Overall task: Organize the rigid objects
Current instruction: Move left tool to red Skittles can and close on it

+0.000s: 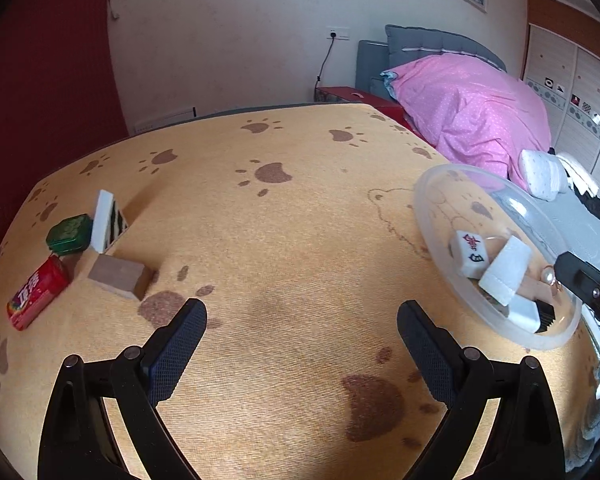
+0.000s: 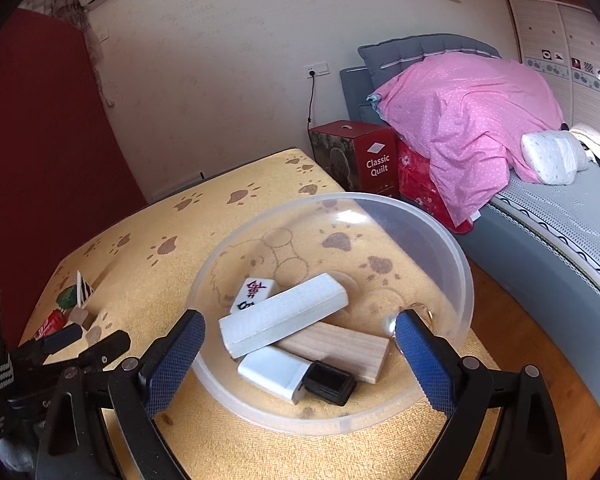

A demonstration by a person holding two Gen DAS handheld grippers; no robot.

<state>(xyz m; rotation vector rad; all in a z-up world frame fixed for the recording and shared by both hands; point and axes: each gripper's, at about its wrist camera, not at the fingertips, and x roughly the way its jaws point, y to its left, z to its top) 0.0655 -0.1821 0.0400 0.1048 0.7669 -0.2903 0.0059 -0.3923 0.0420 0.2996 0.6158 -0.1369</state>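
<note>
1. The job looks partly done. The clear round plastic bowl [image 2: 456, 264] on the right side of the yellow paw-print cloth surface [image 1: 292, 216] already holds a white mahjong tile with red and black characters [image 2: 254, 293], a long white-painted wooden block [image 2: 284, 316], a plain pale wooden block [image 2: 340, 350], a white rectangular plastic case [image 2: 274, 372] and a small black box [image 2: 329, 383].

2. Four pieces are not yet gathered, clustered well apart from the bowl at the far left of the surface: a green oval tin [image 1: 69, 233], a red rectangular candy tin [image 1: 38, 298], a brown wooden cube [image 1: 118, 276] and an upright white slab with black stripes [image 1: 106, 220].

3. My judgement is that a fresh pick comes next. The left gripper [image 1: 302, 332] faces bare cloth, so it would need to swing left toward the cluster; the brown cube lies nearest.

4. Left jaws: spread wide, holding nothing, touching nothing.

5. Right gripper [image 2: 300, 338]: jaws spread wide and empty, poised over the near side of the bowl. Whether the tips touch the rim cannot be told.
</note>
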